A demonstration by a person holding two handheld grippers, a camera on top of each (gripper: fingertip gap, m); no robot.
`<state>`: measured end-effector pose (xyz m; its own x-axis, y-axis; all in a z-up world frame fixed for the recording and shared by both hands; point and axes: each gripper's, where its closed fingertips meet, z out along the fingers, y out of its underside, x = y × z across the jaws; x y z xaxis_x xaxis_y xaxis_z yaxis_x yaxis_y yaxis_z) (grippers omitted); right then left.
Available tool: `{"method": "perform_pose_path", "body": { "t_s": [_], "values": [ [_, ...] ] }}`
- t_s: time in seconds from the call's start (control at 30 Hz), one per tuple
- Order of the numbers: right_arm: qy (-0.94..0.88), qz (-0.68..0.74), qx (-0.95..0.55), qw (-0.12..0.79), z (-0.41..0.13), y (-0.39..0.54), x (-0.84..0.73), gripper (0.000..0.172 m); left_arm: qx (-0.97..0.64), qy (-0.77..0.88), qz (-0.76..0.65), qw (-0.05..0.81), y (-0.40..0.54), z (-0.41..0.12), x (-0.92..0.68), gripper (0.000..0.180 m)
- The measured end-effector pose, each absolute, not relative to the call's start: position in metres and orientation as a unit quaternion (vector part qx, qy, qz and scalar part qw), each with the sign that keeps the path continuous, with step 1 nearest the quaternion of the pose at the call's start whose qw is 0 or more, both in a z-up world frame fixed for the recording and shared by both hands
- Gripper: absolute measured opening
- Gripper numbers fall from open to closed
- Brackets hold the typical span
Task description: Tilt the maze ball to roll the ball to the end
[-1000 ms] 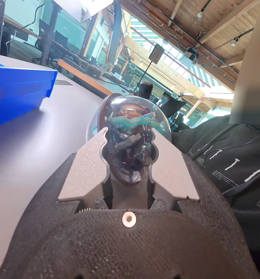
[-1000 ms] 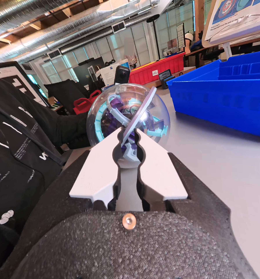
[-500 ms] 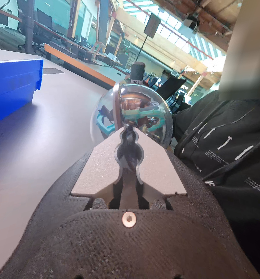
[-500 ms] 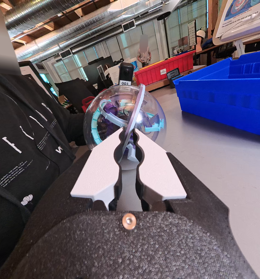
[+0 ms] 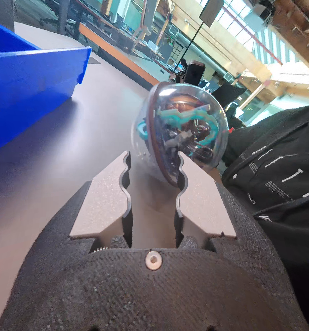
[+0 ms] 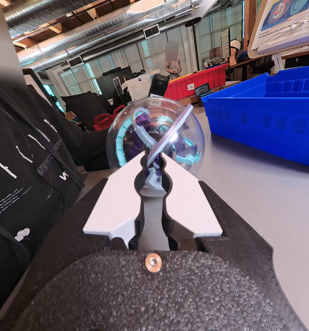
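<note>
A: We were in an open workshop, timber roof and ducts overhead, working over a grey table (image 6: 257, 206). On the left, a blue bin (image 5: 33, 86). Then?

B: Left gripper (image 5: 153, 157) stood spread wide, jaws apart. Half a second before, they were pinched nearly shut on the maze ball's rim; now the left finger (image 5: 103, 193) was clear of the ball and the right one sat beside the rim (image 5: 155, 143), with no clamp that we could see.

A: So a release. Maze ball (image 6: 155, 143) location?

B: Just ahead of both grippers, low over the table; whether it touched the table we could not tell. Its rim leaned more than a second earlier. Right gripper (image 6: 152, 157) stayed clenched on that flat rim band, both pads (image 6: 125, 188) against it.

A: Meaning for the task?

B: We judged the right one alone carried the tilt while the left re-gripped. The small ball inside we could not pick out, so progress was unclear.

A: Writing?

B: White print on the person's black hoodie (image 6: 24, 161), a label on a red bin (image 6: 195, 86), and an instruction sheet (image 6: 284, 23) at far right. All noted, none transcribed.
</note>
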<state>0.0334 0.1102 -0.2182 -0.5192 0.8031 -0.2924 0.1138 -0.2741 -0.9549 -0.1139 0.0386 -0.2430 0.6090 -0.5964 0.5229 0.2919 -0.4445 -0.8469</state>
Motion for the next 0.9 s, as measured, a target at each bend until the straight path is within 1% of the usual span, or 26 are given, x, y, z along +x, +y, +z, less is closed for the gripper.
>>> {"method": "perform_pose_path", "body": {
  "t_s": [0.1, 0.17, 0.23, 0.33, 0.53, 0.57, 0.6, 0.9],
  "values": [
    [-0.549, 0.679, -0.414, 0.257, -0.217, 0.108, 0.034, 0.008, -0.725, 0.132, -0.46, 0.495, 0.04, -0.243, -0.101, 0.051],
    [-0.549, 0.677, -0.416, 0.261, -0.217, 0.109, 0.034, 0.007, -0.71, 0.165, -0.491, 0.477, 0.031, -0.238, -0.084, 0.048],
    [-0.545, 0.677, -0.417, 0.265, -0.216, 0.111, 0.034, 0.007, -0.714, 0.174, -0.485, 0.475, 0.028, -0.239, -0.079, 0.049],
    [-0.541, 0.681, -0.416, 0.265, -0.214, 0.112, 0.035, 0.007, -0.706, 0.17, -0.486, 0.487, 0.025, -0.237, -0.076, 0.033],
    [-0.537, 0.683, -0.417, 0.267, -0.213, 0.114, 0.035, 0.007, -0.709, 0.177, -0.474, 0.492, 0.021, -0.238, -0.071, 0.025],
    [-0.535, 0.683, -0.42, 0.268, -0.214, 0.115, 0.035, 0.007, -0.71, 0.18, -0.472, 0.491, 0.021, -0.239, -0.07, 0.019],
    [-0.534, 0.682, -0.421, 0.267, -0.214, 0.116, 0.035, 0.007, -0.71, 0.185, -0.469, 0.492, 0.021, -0.24, -0.069, 0.007],
    [-0.527, 0.688, -0.422, 0.267, -0.211, 0.117, 0.036, 0.01, -0.713, 0.191, -0.451, 0.502, 0.021, -0.238, -0.065, 0.007]
  ]
}}
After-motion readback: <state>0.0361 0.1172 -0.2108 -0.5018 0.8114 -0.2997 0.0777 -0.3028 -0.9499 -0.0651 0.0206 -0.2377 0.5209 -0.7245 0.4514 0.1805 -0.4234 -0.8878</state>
